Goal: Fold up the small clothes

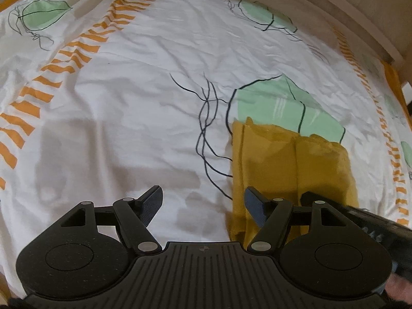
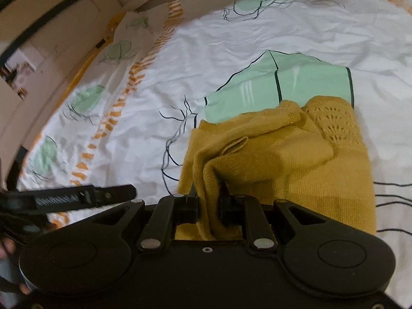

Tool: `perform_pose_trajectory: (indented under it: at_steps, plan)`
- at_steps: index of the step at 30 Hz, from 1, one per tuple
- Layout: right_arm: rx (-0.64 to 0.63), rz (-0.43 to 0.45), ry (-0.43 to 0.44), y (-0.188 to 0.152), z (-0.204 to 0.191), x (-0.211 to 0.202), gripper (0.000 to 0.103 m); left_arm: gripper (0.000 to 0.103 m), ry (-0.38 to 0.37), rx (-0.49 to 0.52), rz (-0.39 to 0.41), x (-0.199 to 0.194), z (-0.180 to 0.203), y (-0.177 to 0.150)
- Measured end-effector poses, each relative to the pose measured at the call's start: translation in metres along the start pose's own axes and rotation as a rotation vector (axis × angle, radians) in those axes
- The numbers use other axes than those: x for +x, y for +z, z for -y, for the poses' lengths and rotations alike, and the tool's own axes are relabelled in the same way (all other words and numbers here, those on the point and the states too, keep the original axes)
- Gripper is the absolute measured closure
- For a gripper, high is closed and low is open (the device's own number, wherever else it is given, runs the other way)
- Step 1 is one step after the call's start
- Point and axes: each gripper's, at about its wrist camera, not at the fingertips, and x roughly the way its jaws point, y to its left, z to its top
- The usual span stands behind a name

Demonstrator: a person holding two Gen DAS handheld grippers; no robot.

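A home bedroom: a white cotton bedsheet (image 1: pixel 144 82) printed with mint-green shapes and orange stripes covers a bed, with a beige panelled wall (image 2: pixel 51 33) just beyond the sheet's edge.

A white bed sheet (image 1: pixel 144 82) covered the bed, wrinkled, with mint green shapes (image 1: pixel 280 103) outlined in dark lines and bands of orange stripes (image 1: pixel 77 51). Beyond its far edge stood a beige wall (image 2: pixel 51 25) with a dark strip (image 2: pixel 49 15).
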Motion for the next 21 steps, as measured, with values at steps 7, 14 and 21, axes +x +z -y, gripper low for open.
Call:
perform_pose_trajectory:
  at_steps: [7,14,21]
  plan:
    - [-0.037,0.024,-0.002,-0.012,-0.012,0.011,0.063,0.034,0.007,-0.020,-0.007,0.002,-0.007,0.002]
    - [-0.070,0.066,0.127,-0.013,-0.021,0.006,0.062,0.034,0.005,-0.013,-0.001,0.002,-0.006,0.003]
    - [-0.086,0.134,0.169,-0.009,-0.017,-0.021,0.062,0.034,0.017,-0.015,0.001,0.002,-0.007,0.002]
